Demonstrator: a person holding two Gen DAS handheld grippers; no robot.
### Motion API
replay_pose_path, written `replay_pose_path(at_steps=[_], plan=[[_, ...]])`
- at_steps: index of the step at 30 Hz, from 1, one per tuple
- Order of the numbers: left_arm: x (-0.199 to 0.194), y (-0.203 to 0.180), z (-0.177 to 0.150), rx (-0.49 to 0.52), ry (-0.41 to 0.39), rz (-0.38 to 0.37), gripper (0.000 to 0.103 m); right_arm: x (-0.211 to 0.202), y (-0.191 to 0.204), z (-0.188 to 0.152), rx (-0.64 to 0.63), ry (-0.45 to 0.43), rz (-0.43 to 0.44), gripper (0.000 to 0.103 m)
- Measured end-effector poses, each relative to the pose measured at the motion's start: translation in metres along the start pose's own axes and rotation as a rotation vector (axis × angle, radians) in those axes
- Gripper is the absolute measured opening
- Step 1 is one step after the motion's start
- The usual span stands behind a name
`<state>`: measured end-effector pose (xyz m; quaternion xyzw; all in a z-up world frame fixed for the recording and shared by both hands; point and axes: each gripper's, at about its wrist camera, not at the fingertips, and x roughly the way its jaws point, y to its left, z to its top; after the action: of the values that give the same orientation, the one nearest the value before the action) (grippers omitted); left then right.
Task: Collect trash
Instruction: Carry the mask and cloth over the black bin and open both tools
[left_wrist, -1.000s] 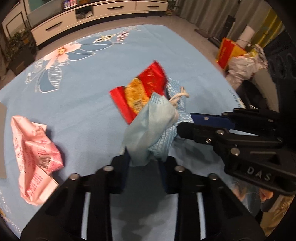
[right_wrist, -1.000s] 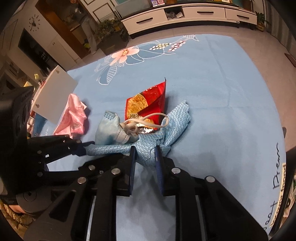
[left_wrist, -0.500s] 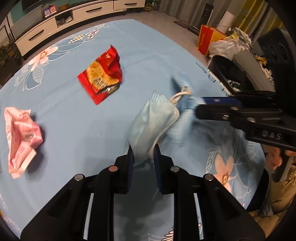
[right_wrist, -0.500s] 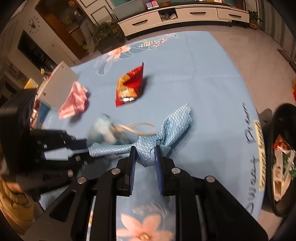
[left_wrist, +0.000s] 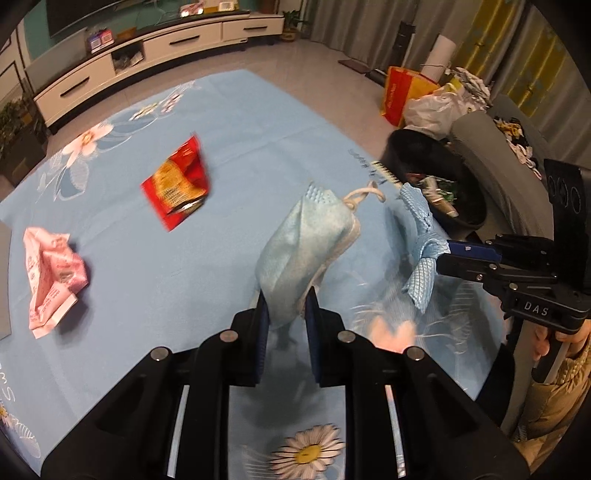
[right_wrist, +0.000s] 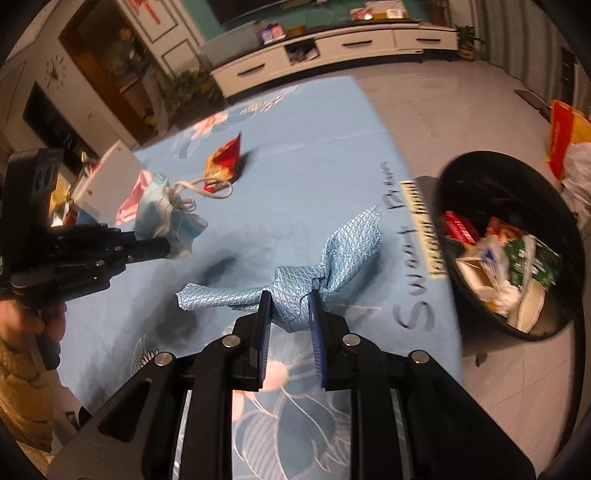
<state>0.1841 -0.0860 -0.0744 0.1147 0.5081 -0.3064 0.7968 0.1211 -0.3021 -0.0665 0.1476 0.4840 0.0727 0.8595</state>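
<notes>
Left gripper (left_wrist: 286, 314) clamped on a crumpled blue face mask (left_wrist: 306, 251), lifted clear of the blue flowered cloth (left_wrist: 258, 129), white ear loop (left_wrist: 364, 194) dangling off its far end. Right gripper (right_wrist: 290, 314) clamped on a knotted blue checked rag (right_wrist: 317, 273), also held above the cloth, near its edge. Black bin (right_wrist: 461, 177) just beyond that edge on the floor, already holding wrappers and white scraps. Left behind on the cloth: a red snack bag (left_wrist: 177, 184) near the middle and a crumpled pink wrapper (left_wrist: 50, 273) further off, well apart from each other. Low white cabinet (left_wrist: 147, 48) along the far wall.
</notes>
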Motion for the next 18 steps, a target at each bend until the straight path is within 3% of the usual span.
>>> replay_pose_path(at_steps=[6, 18], plan=[[0.000, -0.049, 0.012, 0.042, -0.012, -0.031, 0.020, -0.027, -0.032, -0.014, 0.069, -0.062, -0.030, 0.021], [0.033, -0.154, 0.060, 0.172, 0.015, -0.084, 0.020, -0.066, -0.108, -0.023, 0.188, -0.175, -0.173, 0.021]])
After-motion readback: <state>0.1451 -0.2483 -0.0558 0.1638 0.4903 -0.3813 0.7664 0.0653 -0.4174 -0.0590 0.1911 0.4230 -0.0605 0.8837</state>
